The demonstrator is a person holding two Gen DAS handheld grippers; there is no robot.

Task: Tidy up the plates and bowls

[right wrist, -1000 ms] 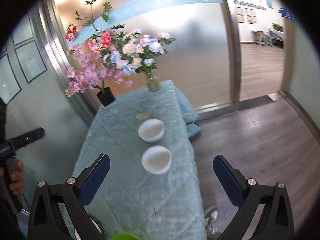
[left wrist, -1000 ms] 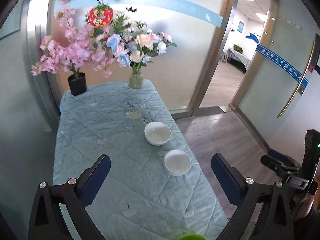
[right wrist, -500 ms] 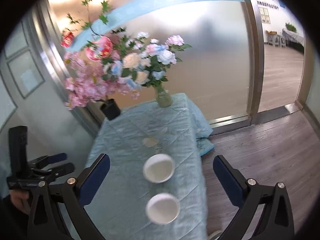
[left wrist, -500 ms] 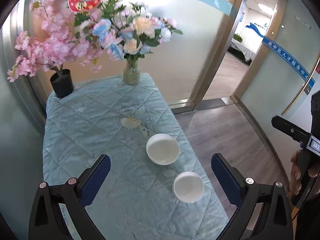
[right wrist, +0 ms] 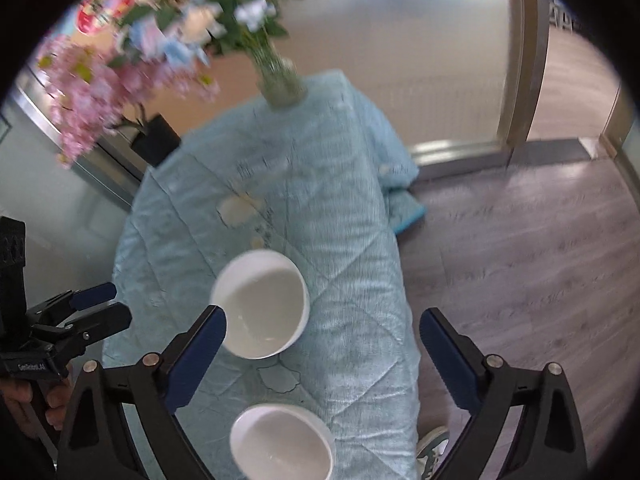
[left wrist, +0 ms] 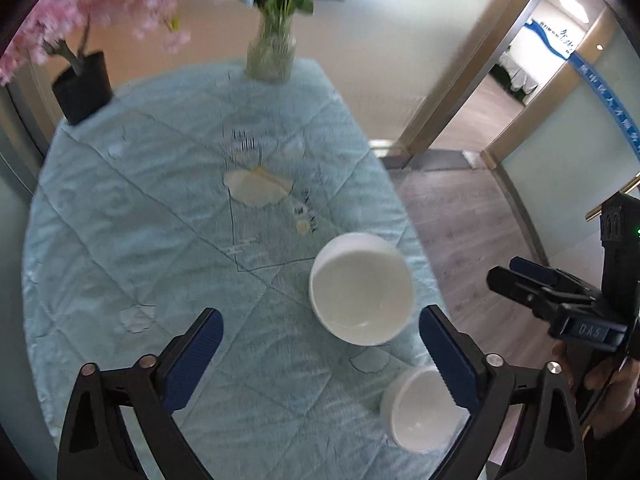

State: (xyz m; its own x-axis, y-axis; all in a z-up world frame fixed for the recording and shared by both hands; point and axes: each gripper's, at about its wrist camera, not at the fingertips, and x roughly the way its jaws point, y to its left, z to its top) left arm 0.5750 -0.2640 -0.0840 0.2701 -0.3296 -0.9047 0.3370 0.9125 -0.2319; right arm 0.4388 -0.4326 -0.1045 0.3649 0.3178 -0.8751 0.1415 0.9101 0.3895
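Note:
Two white bowls stand on a table under a light blue quilted cloth [left wrist: 140, 240]. The larger far bowl [left wrist: 360, 292] and the smaller near bowl [left wrist: 416, 416] sit close to the table's right edge. My left gripper [left wrist: 320, 320] hangs above them, open and empty, its right finger in front of the near bowl. In the right wrist view the far bowl [right wrist: 262, 304] and near bowl [right wrist: 282, 440] lie below my right gripper [right wrist: 324, 316]. Its jaws stand wide and are closing, and they hold nothing. Each gripper shows at the edge of the other's view.
A glass vase of flowers [left wrist: 272, 56] and a black pot of pink blossoms [left wrist: 82, 88] stand at the table's far end. Wooden floor [right wrist: 520, 260] lies right of the table, with a doorway beyond. A person's shoe [right wrist: 432, 448] is by the near corner.
Both grippers have come down and forward over the table. The bowls now look larger and sit lower in both views. The flowers have slid towards the top edge.

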